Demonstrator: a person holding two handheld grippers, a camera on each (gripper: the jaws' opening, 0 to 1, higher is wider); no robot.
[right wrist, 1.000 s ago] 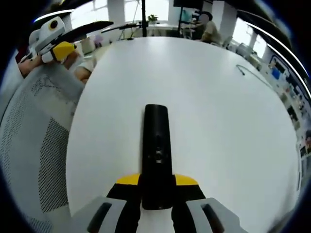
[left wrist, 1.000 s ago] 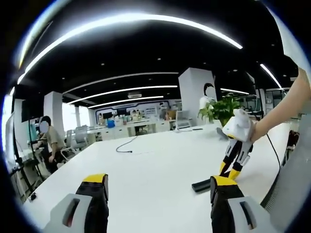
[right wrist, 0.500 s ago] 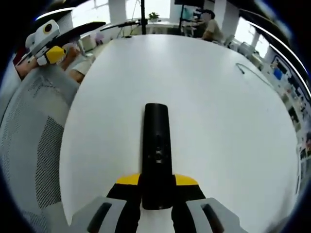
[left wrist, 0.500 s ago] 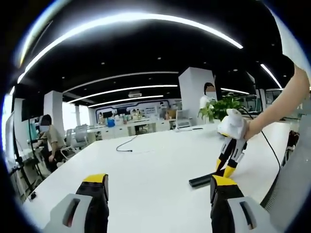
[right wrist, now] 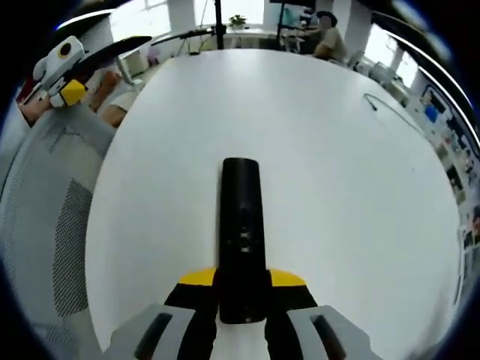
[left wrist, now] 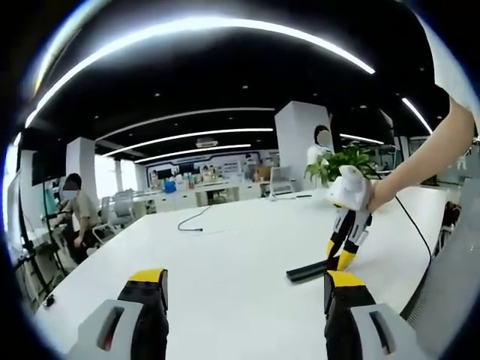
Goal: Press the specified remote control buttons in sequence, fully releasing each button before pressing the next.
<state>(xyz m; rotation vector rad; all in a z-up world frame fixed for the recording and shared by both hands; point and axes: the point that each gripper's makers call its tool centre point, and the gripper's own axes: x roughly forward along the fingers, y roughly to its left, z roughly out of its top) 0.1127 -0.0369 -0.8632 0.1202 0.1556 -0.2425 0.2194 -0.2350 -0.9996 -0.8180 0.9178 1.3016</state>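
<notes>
I am holding the remote control [right wrist: 241, 232] in my right tool [right wrist: 241, 296], whose jaws are clamped on its near end; the black body is running straight away from me above the white table [right wrist: 337, 172]. In the left gripper view I am seeing the same pairing from the side: the right tool [left wrist: 345, 236] is gripping one end of the remote control [left wrist: 309, 270], which is lying low over the table [left wrist: 225, 255], touching it or just above it, I cannot tell which.

My left tool [left wrist: 240, 300] is standing with its jaws wide apart and nothing between them, well short of the remote. In the right gripper view the left tool [right wrist: 66, 67] is far off near the table's edge, beside a mesh chair back [right wrist: 56, 225].

As I judge it, I am at the holding stage only. No tool tip is resting on any button, and the pictures are giving me no sign of which presses, if any, are done, so I am treating the whole sequence as ahead.

Room is generous: the table around the remote is bare, with just a thin cable [right wrist: 375, 107] lying well apart toward the far side. The near rounded edge and the chair are the things I am minding as I bring the left tool across.
</notes>
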